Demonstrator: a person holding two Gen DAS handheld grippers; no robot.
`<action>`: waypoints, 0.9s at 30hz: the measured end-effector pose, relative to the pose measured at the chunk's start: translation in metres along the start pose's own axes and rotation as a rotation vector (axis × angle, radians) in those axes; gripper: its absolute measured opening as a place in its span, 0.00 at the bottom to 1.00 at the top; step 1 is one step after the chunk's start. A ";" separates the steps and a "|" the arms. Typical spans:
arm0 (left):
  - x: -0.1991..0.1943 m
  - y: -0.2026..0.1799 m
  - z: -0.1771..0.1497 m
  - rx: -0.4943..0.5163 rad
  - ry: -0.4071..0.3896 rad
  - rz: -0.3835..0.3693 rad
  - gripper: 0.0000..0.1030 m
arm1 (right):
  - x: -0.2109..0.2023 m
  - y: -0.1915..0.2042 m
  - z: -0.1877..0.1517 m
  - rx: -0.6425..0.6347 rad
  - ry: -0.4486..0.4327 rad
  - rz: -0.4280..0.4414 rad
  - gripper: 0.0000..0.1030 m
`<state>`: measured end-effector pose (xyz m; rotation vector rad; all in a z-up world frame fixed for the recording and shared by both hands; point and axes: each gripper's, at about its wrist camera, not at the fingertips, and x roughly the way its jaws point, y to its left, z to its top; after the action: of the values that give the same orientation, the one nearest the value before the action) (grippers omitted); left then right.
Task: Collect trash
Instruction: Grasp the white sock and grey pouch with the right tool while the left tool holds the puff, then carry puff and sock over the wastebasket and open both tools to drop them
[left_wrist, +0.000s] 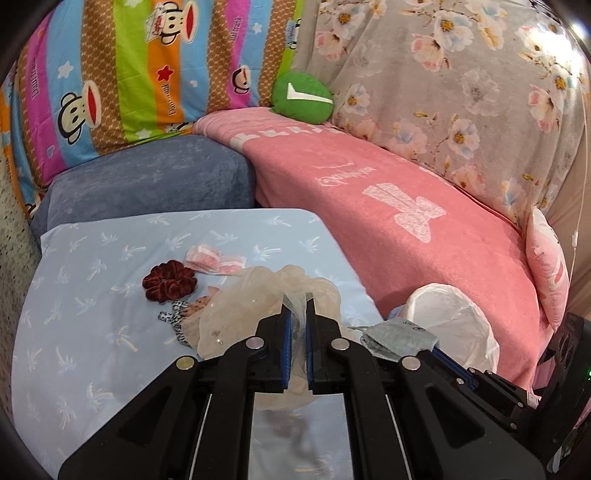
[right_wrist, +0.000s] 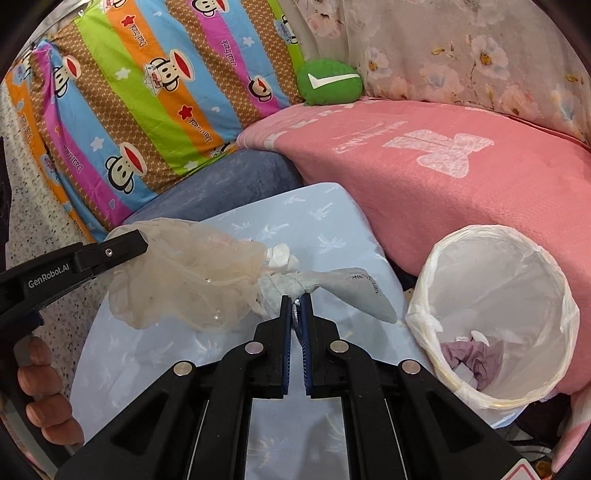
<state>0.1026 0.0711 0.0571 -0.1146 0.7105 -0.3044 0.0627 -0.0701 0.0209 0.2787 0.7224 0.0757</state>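
Only the left wrist view shows a scrunchie on the tabletop; the right shows trash inside the bin. Left tongs pinch a mesh bag, right tongs pinch a mask (both angled down, lifted beside the bin).

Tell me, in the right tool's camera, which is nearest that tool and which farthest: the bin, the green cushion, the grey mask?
1. Grey mask, pinched in the right tool.
2. Bin, beside it on the right.
3. Green cushion, far back on the pink blanket.
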 end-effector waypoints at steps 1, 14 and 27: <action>-0.001 -0.006 0.001 0.009 -0.004 -0.004 0.06 | -0.005 -0.004 0.002 0.005 -0.009 -0.003 0.04; 0.001 -0.085 0.007 0.110 -0.004 -0.091 0.06 | -0.056 -0.078 0.016 0.099 -0.110 -0.072 0.04; 0.024 -0.166 0.006 0.214 0.046 -0.231 0.06 | -0.091 -0.154 0.017 0.178 -0.170 -0.182 0.04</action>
<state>0.0846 -0.0939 0.0805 0.0141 0.7071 -0.6029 0.0010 -0.2366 0.0487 0.3832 0.5832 -0.1843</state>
